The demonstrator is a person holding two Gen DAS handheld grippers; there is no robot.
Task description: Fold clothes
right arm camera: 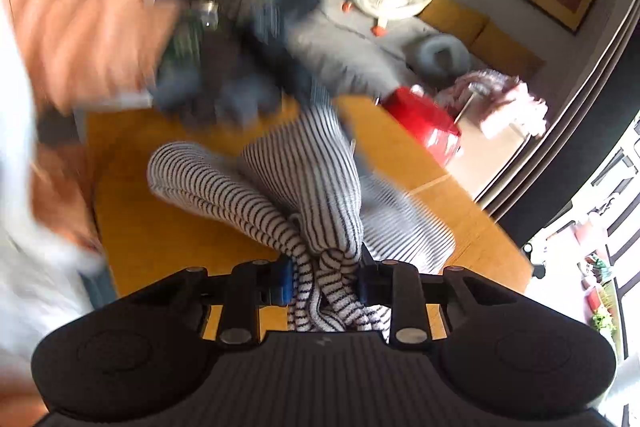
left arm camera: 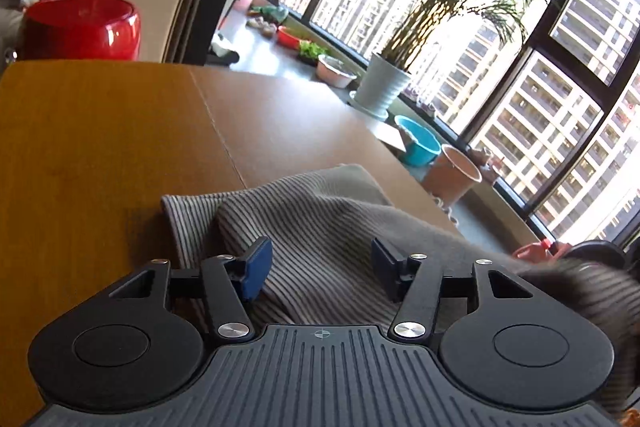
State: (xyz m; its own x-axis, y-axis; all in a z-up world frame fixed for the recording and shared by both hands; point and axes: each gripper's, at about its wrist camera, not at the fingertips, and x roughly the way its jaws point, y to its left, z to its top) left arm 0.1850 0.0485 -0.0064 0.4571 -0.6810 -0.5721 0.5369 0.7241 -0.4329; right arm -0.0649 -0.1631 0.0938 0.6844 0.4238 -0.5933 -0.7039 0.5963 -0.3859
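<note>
My right jaws (right arm camera: 323, 281) pinch a bunch of the striped top (right arm camera: 280, 183), low in the middle of the frame. My left jaws (left arm camera: 318, 267) stand wide over it on the tabletop (left arm camera: 100, 131). I should lift slowly and keep the cloth flat.

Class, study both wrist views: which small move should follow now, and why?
Probably close the left gripper on the striped garment. Its jaws stand open with cloth between them, while the right gripper already pinches a bunched fold over the wooden table.
</note>
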